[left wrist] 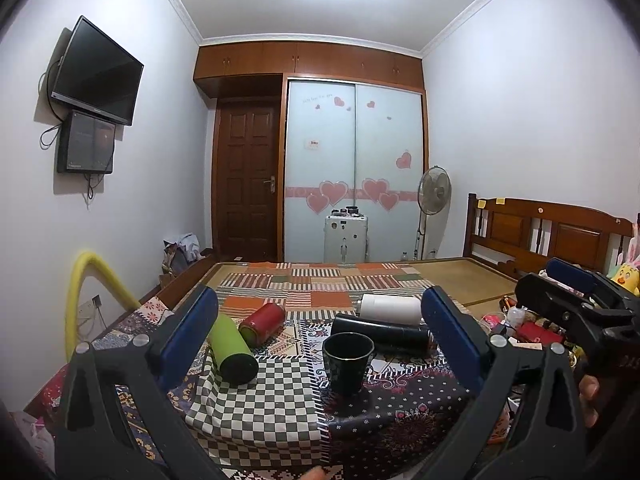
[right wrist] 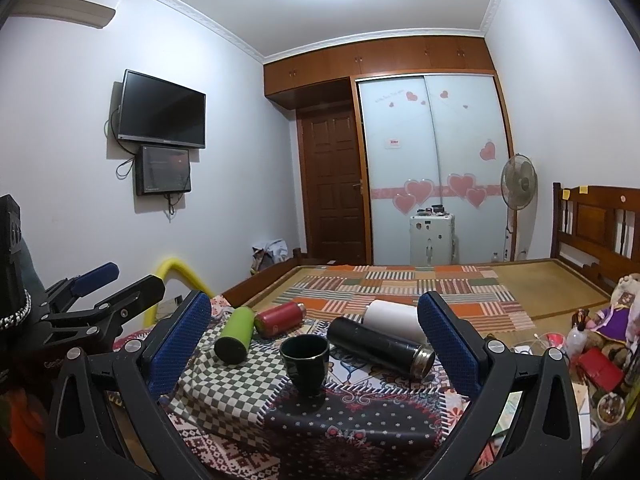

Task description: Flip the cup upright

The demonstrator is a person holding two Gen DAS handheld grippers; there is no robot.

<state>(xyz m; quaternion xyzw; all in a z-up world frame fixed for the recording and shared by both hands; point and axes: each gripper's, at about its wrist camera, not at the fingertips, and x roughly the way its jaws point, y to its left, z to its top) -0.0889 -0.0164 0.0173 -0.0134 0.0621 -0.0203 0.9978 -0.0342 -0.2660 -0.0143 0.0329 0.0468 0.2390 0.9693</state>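
Observation:
A dark green cup (left wrist: pixel 347 362) with a thin gold rim stands upright, mouth up, on the patchwork cloth (left wrist: pixel 260 408). It also shows in the right wrist view (right wrist: pixel 305 364). My left gripper (left wrist: pixel 320 340) is open and empty, its blue pads wide apart, the cup a short way ahead between them. My right gripper (right wrist: pixel 314 340) is open and empty too, with the cup ahead between its pads. Each gripper shows at the edge of the other's view: the right gripper (left wrist: pixel 568 292), the left gripper (right wrist: pixel 116 284).
Four flasks lie on their sides around the cup: green (left wrist: pixel 232 350), red (left wrist: pixel 263 323), black (left wrist: pixel 382 334), white (left wrist: pixel 390 309). Clutter and toys (right wrist: pixel 592 344) lie at the right. A yellow foam tube (left wrist: pixel 92 284) arches at the left. A bed headboard (left wrist: pixel 544 232) stands behind.

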